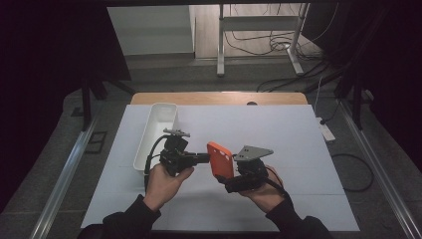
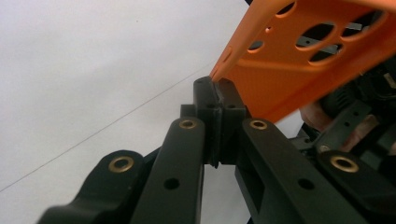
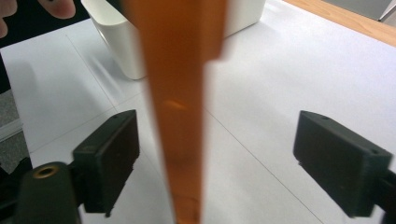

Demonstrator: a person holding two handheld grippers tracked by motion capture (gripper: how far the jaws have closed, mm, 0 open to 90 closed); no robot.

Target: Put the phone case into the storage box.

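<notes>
a: so what's on the table (image 1: 298, 149) from where you stand?

b: one orange phone case (image 1: 220, 160), one long white bin (image 1: 155, 130), and two claws, one in each of the person's hands. nothing more on the white sheet.

a: where's the case?

b: up in the air between the two hands, above the table, standing on edge. the bin sits well apart from it, off toward the left edge of the table.

a: and the left claw (image 1: 205, 158)?

b: pressed together on the case's thin edge, near one corner. in the left gripper view the two pads (image 2: 218, 100) meet right on the orange rim (image 2: 219, 70), and the case fans out above them with its round camera holes showing.

a: the right claw (image 1: 226, 185)?

b: spread wide. in the right gripper view the case (image 3: 180, 116) runs edge-on up the middle, with a black pad (image 3: 109, 154) on either side, neither touching it. the left pad is near the case, the other well off.

a: so it's held by one claw?

b: yes, the left one alone pinches it; the right just brackets it.
</notes>
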